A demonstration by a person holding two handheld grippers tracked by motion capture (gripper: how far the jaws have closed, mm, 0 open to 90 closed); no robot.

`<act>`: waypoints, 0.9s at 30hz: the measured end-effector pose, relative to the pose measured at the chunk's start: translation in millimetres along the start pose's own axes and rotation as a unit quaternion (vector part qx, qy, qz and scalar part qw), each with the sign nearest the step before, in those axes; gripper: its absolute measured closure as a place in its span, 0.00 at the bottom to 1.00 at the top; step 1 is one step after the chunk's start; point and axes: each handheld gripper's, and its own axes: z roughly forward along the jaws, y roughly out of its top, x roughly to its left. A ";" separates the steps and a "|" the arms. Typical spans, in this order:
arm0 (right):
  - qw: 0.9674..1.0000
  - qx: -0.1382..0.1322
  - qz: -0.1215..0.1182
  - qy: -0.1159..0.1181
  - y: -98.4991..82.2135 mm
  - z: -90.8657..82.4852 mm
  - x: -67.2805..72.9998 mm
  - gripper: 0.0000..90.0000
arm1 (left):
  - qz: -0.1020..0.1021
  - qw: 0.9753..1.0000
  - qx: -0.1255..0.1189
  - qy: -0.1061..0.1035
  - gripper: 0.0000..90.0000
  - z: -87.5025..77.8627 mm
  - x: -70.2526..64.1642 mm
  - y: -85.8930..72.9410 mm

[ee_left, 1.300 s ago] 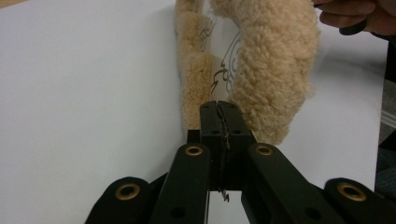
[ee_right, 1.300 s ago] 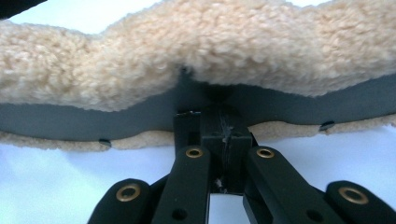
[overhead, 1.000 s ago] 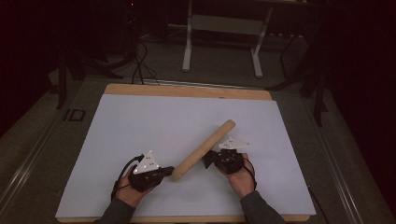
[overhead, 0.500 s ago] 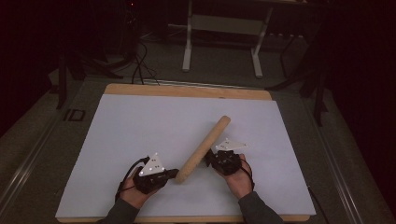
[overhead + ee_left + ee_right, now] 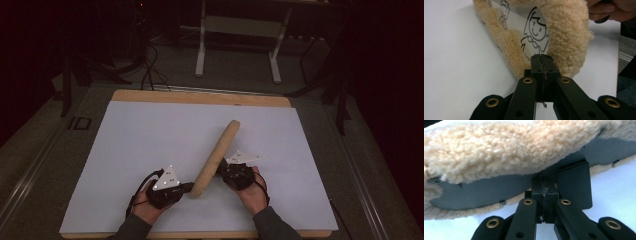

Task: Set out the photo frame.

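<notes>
A tan fleece roll [image 5: 216, 156] lies slantwise on the white sheet [image 5: 140, 140], its far end pointing away from me. My left gripper [image 5: 186, 189] is at its near end. In the left gripper view the left gripper [image 5: 541, 57] is shut on the edge of the fleece roll [image 5: 566, 37], where a pale lining with a cartoon print [image 5: 534, 27] shows. My right gripper [image 5: 223, 171] is against the roll's right side. In the right gripper view the right gripper [image 5: 544, 180] is shut on the dark grey lining [image 5: 486, 192] under the fleece [image 5: 499, 150].
The white sheet covers a wooden board [image 5: 200, 97] whose edge shows at the back. Beyond it on the dark floor stand a white frame [image 5: 240, 30] and cables [image 5: 147, 70]. A hand [image 5: 614, 10] shows at the top right of the left gripper view.
The roll has swung to a steeper angle, its far end moving left and its near end right. My left gripper has shifted slightly right with it. The right gripper has barely moved.
</notes>
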 end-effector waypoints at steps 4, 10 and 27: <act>1.000 0.002 -0.003 0.003 0.1 0.4 1.1 1.00 | 0.001 1.000 0.000 -0.001 1.00 2.7 -1.7 0.2; 1.000 0.003 -0.010 0.008 0.6 0.5 3.0 1.00 | 0.002 1.000 -0.001 -0.007 1.00 7.4 -4.9 0.7; 0.999 0.011 -0.029 0.030 1.7 2.4 10.2 1.00 | 0.008 1.000 -0.005 -0.011 1.00 18.6 -13.0 2.1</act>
